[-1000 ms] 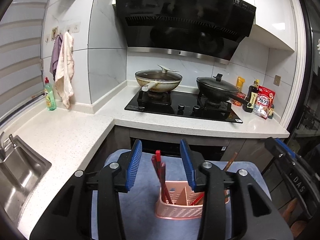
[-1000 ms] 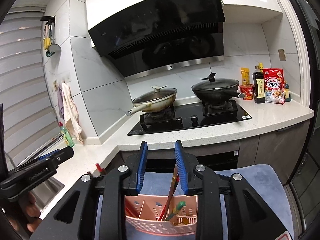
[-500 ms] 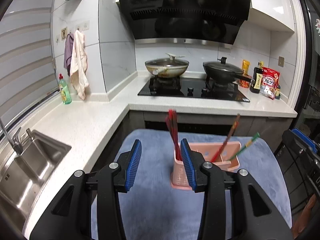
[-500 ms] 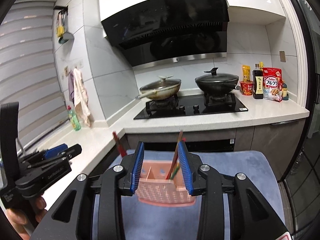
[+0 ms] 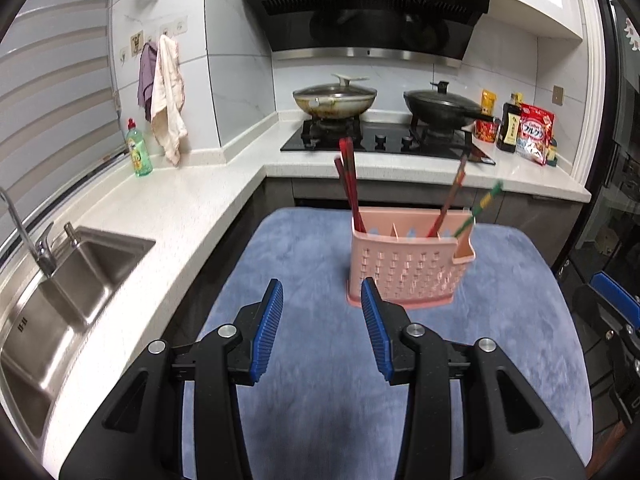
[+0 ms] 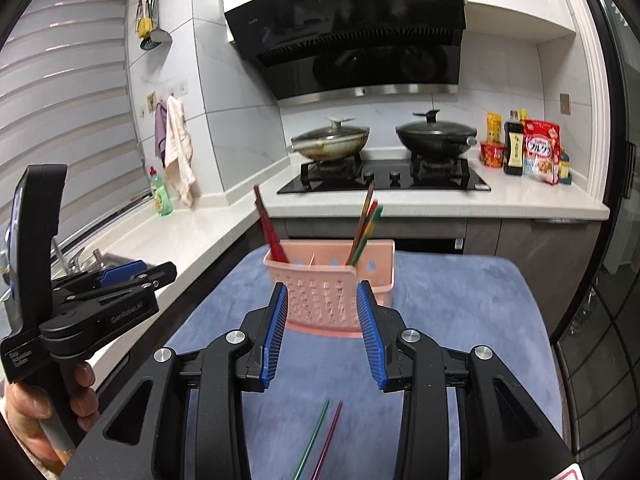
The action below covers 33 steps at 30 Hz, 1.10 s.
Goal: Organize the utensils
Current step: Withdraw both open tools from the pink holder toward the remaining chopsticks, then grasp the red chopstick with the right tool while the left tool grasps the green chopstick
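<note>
Both hand-held grippers, left [image 5: 322,300] and right [image 6: 322,304], are partly open and empty. Two loose chopsticks [image 6: 320,438] lie on the blue mat [image 6: 460,300], before the pink holder [image 6: 328,292]. Lower the right one over them and pinch near the middle.

A pink perforated utensil holder [image 6: 329,280] stood upright ahead, chopsticks [image 6: 362,230] leaning inside; two loose chopsticks [image 6: 320,438] lay nearer.

Home kitchen: gas hob [image 6: 384,178] with two lidded woks, range hood [image 6: 352,36], steel sink [image 5: 60,292], white worktop [image 5: 160,208].
</note>
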Available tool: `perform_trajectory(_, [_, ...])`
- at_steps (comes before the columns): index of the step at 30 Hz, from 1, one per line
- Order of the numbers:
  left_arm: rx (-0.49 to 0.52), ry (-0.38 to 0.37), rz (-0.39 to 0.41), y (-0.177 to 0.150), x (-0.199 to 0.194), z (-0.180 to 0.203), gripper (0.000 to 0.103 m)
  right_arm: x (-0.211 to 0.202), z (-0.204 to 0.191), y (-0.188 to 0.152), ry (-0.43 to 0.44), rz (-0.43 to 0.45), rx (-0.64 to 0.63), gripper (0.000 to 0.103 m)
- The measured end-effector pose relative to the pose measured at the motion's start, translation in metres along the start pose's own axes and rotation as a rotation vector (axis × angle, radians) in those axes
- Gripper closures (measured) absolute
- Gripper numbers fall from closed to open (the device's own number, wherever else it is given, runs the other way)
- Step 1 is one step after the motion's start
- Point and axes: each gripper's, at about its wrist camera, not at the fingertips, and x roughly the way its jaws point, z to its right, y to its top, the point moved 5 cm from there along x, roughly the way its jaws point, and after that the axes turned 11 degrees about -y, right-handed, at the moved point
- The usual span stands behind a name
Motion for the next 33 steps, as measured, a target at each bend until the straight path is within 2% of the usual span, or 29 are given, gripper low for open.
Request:
perform_trajectory(6, [0.005,0.001,-0.045,-0.044,-0.011,0.004,0.064,-0.014,0.002,-0.056,-0.010,-0.089,-0.014,0.068])
perform_trajectory(10, [0.005,0.010,-0.068,-0.078,-0.019,0.002,0.064,-0.020,0.002,-0.106,-0.033,-0.166,-0.050,0.068])
perform_trajectory(13, [-0.012,0.018,-0.105,-0.106,-0.019,0.002,0.064,-0.022,0.004,-0.144,-0.037,-0.237,-0.036,0.068])
perform_trajectory(17, [-0.009,0.026,-0.137,-0.134,-0.019,0.003,0.064,-0.022,0.004,-0.180,-0.053,-0.287,-0.029,0.068])
perform_trajectory(28, [-0.016,0.040,-0.212,-0.190,-0.017,-0.001,0.064,-0.012,-0.010,-0.234,-0.053,-0.388,-0.035,0.068])
perform_trajectory(33, [-0.014,0.038,-0.242,-0.203,-0.011,0.000,0.064,-0.010,-0.021,-0.244,-0.041,-0.404,-0.074,0.070])
